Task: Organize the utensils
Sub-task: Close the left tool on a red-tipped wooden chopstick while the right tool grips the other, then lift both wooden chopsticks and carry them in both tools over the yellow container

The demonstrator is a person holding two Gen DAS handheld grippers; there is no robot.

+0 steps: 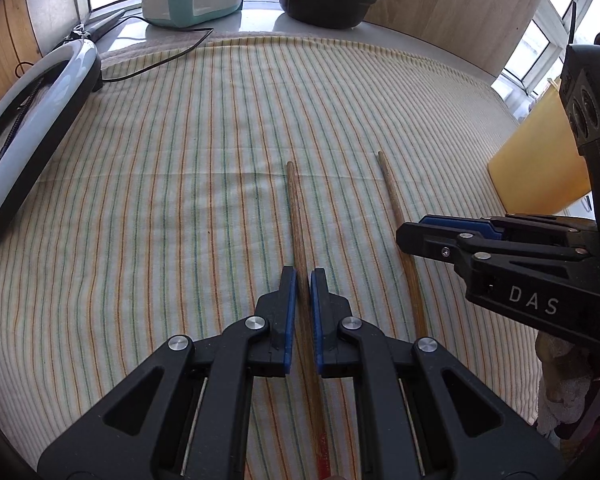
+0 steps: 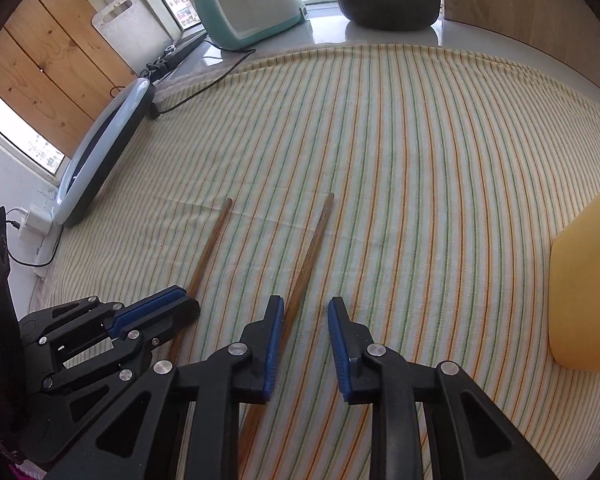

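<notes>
Striped cloth (image 1: 140,200) beneath; left gripper (image 1: 303,276) clamped on left chopstick (image 1: 294,208); right gripper (image 2: 305,306) jaws apart, right chopstick (image 2: 316,240) between them.

yellow container (image 2: 588,280): cut by right edge | chopstick (image 1: 300,220): near end hidden

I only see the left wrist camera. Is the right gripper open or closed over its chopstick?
Observer: Open. The right wrist view shows the right gripper with fingers apart, the right chopstick running between them, close to one pad.
Child: My left gripper pinches the left chopstick. What's beside the ring light?
Observer: A white charger with a cable, by its near end.
</notes>
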